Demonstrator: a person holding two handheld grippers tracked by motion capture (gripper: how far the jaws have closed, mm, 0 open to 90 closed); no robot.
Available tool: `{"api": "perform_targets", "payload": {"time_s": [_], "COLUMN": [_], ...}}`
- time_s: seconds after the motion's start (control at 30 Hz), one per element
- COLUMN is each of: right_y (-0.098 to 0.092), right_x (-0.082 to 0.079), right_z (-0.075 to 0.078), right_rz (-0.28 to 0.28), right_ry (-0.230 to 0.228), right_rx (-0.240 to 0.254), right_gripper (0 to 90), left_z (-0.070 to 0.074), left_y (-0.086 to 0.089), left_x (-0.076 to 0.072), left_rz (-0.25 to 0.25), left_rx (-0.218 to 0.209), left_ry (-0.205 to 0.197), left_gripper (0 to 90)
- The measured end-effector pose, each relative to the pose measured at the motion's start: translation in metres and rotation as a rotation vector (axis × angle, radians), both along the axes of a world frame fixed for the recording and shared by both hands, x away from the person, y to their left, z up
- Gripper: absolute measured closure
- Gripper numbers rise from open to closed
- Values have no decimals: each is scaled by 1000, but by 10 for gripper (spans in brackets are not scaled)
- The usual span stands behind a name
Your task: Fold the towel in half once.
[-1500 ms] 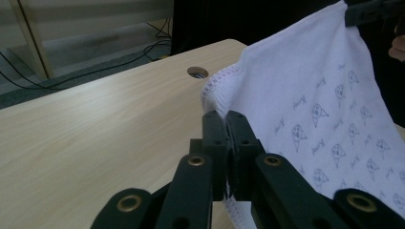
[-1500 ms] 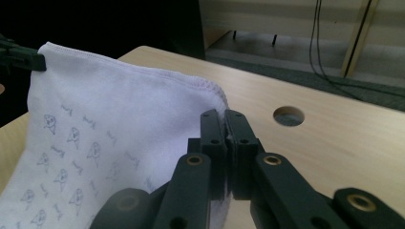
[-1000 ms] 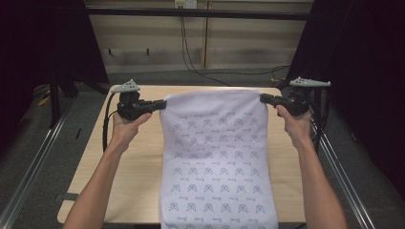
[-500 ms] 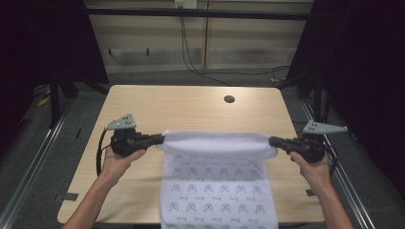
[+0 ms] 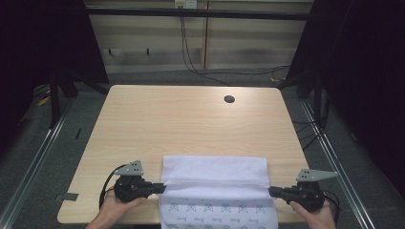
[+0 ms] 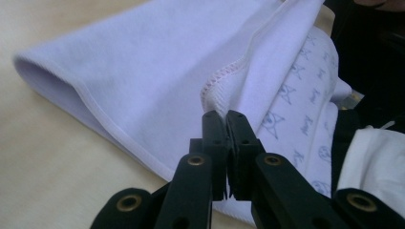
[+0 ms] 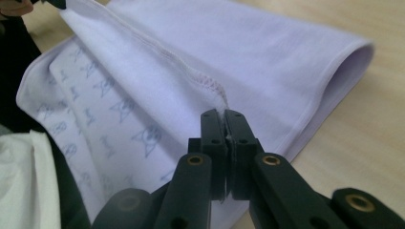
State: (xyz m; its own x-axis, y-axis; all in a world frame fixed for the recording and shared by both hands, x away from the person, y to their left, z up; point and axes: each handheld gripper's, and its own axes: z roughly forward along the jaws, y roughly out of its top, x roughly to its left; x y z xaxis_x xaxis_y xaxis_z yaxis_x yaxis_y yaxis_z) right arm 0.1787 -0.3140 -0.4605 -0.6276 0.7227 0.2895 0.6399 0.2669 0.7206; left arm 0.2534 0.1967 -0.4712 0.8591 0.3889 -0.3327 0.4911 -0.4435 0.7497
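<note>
At the six o'clock edge of the tabletop (image 5: 191,124) lies a white printed cloth (image 5: 215,171), folded over on itself so the plain reverse faces up and the patterned side trails toward the person. The left hand-held gripper (image 5: 160,188) is clamped on its stitched corner at nine o'clock of the fold; the right hand-held gripper (image 5: 273,192) is clamped on the matching corner at three o'clock. The cloth looks thin, light and limp: it sags between grips and will slide easily on the smooth wood. The hemmed corners, thicker with stitching, seem the surest places to pinch.
</note>
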Motion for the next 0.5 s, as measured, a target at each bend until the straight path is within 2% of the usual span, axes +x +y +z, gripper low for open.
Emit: {"api": "perform_targets", "payload": {"time_s": [0.03, 0.1, 0.13, 0.2, 0.23, 0.27, 0.3, 0.37, 0.5], "right_y": [1, 2, 3, 6, 8, 8, 11, 13, 15], "right_x": [-2, -2, -1, 2, 5, 5, 8, 8, 11], "right_z": [-4, -8, -13, -21, -24, -24, -27, -29, -32], "right_rz": [1, 3, 1, -3, -5, -5, -6, -7, -6], "right_ry": [11, 28, 45, 75, 84, 84, 97, 107, 112], "right_rx": [-1, 3, 4, -31, -39, -39, -73, -85, -97], "right_gripper": [882, 882, 882, 882, 882, 882, 882, 882, 881], "left_z": [-6, -11, -14, -17, -19, -20, -21, -24, -27], "left_y": [-1, -6, -8, -11, -11, -13, -14, -15, -15], "left_x": [-3, -6, -5, -3, -2, -1, -1, -1, 7], "left_rz": [-6, -5, -21, -14, -22, -26, -30, -32, -8], "left_rx": [4, 62, 67, 110, 104, 115, 135, 148, 128], "left_ry": [32, 24, 35, 24, 45, 45, 38, 48, 85], "left_gripper": [879, 879, 879, 877, 877, 877, 878, 877, 874]}}
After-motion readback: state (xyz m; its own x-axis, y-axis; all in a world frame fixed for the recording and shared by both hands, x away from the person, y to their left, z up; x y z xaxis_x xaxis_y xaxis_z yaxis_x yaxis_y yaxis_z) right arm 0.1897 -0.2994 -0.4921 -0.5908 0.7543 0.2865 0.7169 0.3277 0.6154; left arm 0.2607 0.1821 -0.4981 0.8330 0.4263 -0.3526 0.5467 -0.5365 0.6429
